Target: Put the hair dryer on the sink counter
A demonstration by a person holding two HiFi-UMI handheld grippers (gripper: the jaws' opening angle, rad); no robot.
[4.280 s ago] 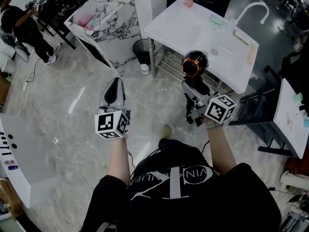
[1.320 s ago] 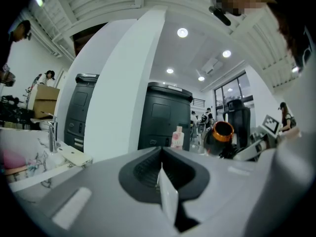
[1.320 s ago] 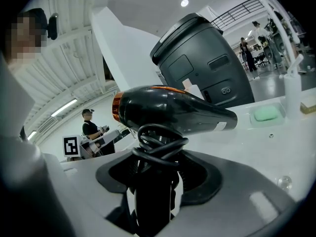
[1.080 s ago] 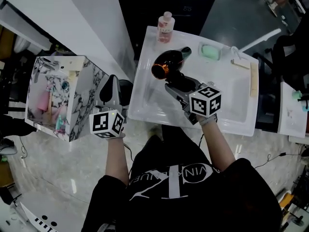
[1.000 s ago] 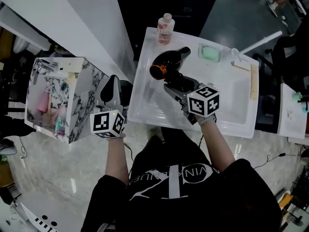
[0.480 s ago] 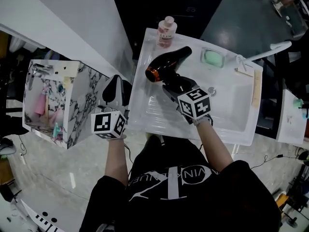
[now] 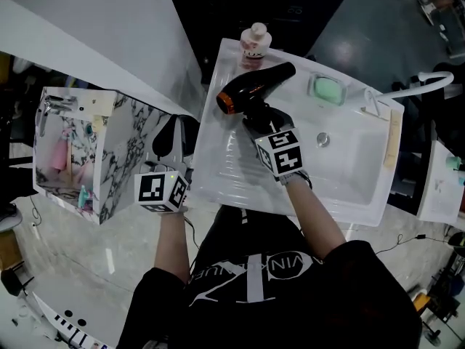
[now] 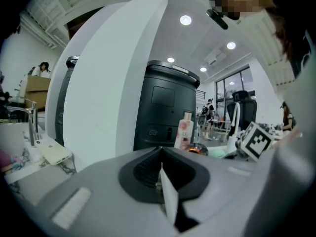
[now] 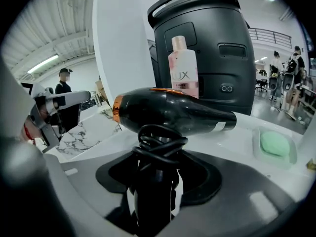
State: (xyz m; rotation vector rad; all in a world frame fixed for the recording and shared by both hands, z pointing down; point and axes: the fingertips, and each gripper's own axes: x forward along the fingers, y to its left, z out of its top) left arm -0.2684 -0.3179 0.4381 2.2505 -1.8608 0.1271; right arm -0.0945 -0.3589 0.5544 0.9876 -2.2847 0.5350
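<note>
The black hair dryer (image 7: 254, 89) with an orange nozzle ring lies level over the back left of the white sink counter (image 7: 225, 169), just in front of a pink bottle (image 7: 253, 43). My right gripper (image 7: 259, 121) is shut on its handle, where the black cord is wound. In the right gripper view the hair dryer (image 9: 168, 110) crosses above my right gripper (image 9: 153, 191), nozzle to the left; I cannot tell whether it touches the counter (image 9: 237, 132). My left gripper (image 7: 173, 133) hangs shut and empty beside the counter's left edge, and the left gripper view shows my left gripper (image 8: 162, 181) closed.
A green soap in its dish (image 7: 328, 89) sits right of the dryer, with the basin drain (image 7: 323, 139) and a white faucet (image 7: 414, 86) further right. A marble-patterned cabinet (image 7: 80, 151) stands left. A white wall and a dark machine (image 9: 207, 48) rise behind the bottle (image 9: 183, 65).
My right gripper has carried the hair dryer further back and left over the counter, closer to the pink bottle. The left gripper has stayed by the counter's left edge.
</note>
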